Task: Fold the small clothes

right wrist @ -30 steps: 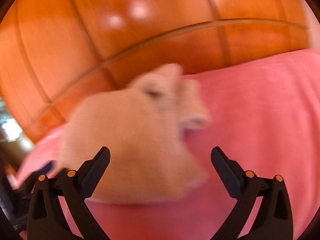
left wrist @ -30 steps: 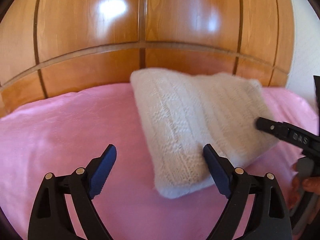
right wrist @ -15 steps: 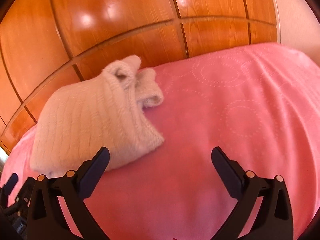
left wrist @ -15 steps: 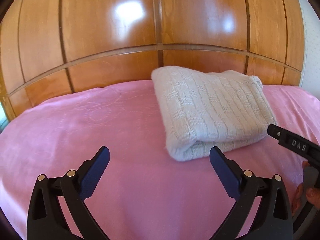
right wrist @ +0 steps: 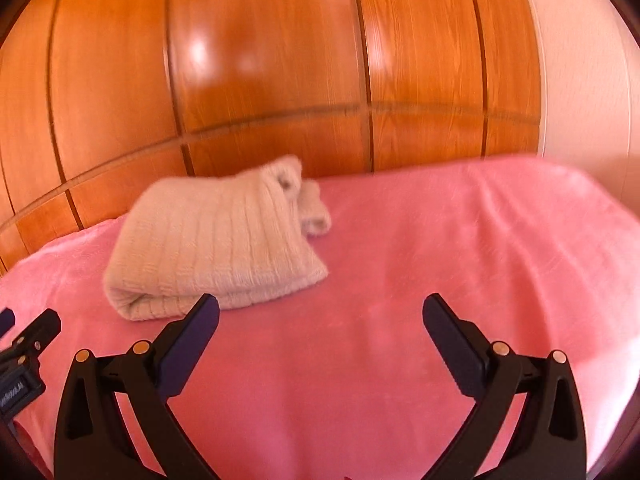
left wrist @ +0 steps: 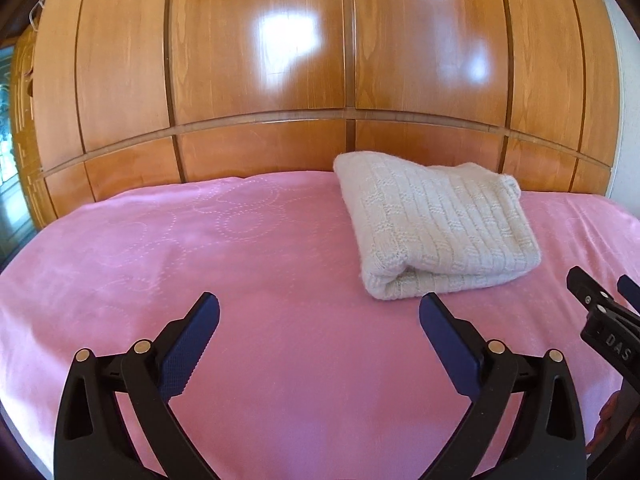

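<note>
While both claws hang wide open w/ nothing between them, L claw (left wrist: 319, 314) & R claw (right wrist: 321, 314), folded knit (left wrist: 434, 230) sits on bed (left wrist: 200, 260) near headboard (left wrist: 260, 60).

This looks like a bedroom in a home. A wide, soft surface covered with a pink bedspread (left wrist: 248, 264), stitched with faint dotted circle patterns, fills the lower part of both views, as a made bed would. Directly behind it stands a glossy wooden panelled wall (left wrist: 260, 80), either a tall headboard or wardrobe doors, with dark vertical grooves and a horizontal rail. A folded cream knitted garment (left wrist: 436, 232) lies on the cover. Daylight reflects off the wood, and a plain pale wall (right wrist: 580, 80) shows at the right.
</note>
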The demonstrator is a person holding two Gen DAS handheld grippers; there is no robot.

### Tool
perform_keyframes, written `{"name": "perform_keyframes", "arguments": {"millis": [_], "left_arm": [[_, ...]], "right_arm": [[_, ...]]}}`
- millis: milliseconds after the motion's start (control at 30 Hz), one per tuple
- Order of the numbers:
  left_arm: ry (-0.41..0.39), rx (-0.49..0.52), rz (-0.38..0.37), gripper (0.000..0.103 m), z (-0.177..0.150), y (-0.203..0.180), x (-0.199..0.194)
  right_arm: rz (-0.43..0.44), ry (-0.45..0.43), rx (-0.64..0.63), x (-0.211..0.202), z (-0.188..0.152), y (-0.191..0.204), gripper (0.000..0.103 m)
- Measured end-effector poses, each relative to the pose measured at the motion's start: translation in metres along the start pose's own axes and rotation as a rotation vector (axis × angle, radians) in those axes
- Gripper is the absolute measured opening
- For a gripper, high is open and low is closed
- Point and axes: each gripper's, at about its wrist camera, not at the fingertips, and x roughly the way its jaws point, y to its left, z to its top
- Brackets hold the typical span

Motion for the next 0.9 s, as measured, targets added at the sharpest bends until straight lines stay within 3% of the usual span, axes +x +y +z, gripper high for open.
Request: {"name": "perform_keyframes", "arguments": {"millis": [100, 200, 300, 900], "left_arm": [[0.001, -0.028, -0.026, 0.099, 0.001, 0.003, -0.009], [-0.004, -0.032, -0.009, 0.099, 0.0, 0.003, -0.018], [-0.01, -0.02, 0.002, 0.099, 0.0, 0.001, -0.025], [-0.022, -0.007, 0.006, 0.099, 0.0, -0.001, -0.038]], "right_arm": [[0.028, -0.009, -0.02, -0.016, 0.0, 0.003, 0.101], [0.035, 0.019, -0.038, -0.025, -0.001, 0.005, 0.101], [0.018, -0.014, -0.04, -0.039, 0.0, 0.007, 0.101], [0.041, -0.033, -0.039, -0.05, 0.006, 0.01, 0.101]]}}
